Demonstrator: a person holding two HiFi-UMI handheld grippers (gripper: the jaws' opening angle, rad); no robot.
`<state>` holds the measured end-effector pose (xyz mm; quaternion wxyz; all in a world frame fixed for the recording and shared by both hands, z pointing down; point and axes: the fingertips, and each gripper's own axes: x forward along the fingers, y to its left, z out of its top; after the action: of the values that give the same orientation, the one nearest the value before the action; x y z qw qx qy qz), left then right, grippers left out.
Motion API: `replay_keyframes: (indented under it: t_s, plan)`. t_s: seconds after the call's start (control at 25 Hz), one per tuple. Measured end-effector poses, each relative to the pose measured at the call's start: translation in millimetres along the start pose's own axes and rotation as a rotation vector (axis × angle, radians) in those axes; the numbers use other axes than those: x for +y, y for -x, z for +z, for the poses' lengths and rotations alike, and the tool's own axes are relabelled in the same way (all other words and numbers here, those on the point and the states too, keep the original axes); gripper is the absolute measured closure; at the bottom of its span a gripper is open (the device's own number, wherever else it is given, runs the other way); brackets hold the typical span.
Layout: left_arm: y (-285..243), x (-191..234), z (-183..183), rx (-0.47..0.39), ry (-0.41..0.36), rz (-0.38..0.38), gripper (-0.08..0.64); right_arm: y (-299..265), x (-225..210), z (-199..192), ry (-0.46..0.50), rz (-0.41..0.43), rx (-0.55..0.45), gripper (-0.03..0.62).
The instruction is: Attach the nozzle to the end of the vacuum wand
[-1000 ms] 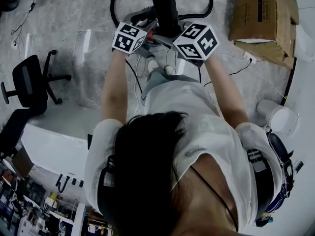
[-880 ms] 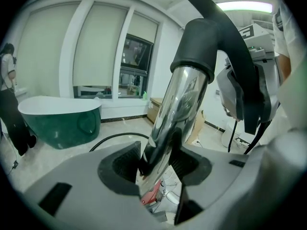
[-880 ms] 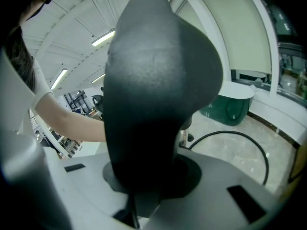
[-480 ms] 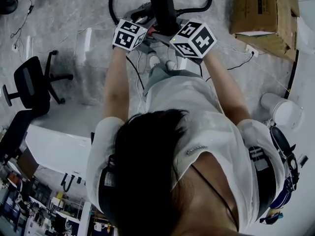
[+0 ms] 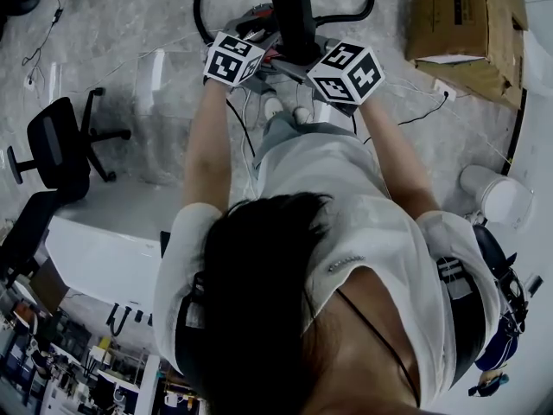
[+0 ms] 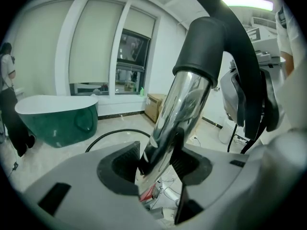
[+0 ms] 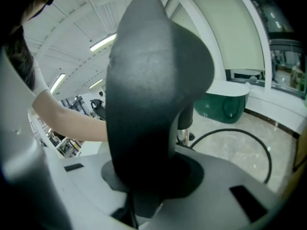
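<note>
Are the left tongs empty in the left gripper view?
No, the shiny metal wand stands between the left tongs.

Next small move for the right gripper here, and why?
Probably finish opening and back off: the right gripper, black part between its jaws, has just been opening, and the left gripper clamps the chrome wand, seated in its black cuff.

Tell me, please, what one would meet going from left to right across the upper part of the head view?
A black office chair → left gripper → vacuum wand → right gripper, whose jaws have just been opening with the wand's black part between them → cardboard box.
</note>
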<state>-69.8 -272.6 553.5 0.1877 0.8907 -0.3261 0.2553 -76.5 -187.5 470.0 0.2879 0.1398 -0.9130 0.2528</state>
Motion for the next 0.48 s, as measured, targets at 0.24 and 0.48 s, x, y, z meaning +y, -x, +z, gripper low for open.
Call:
replay_keyframes:
  t_s: [0.24, 0.48]
  plan:
    - [-0.3, -0.5, -1.5, -0.011, 0.023, 0.01, 0.365, 1.9, -0.8, -11.6, 0.0, 0.003, 0.029, 0.418]
    - [-0.5, -2.8, -2.2, -0.005, 0.019, 0.014, 0.365, 12.8, -3.3, -12.6, -0.049, 0.035, -0.028, 0.342]
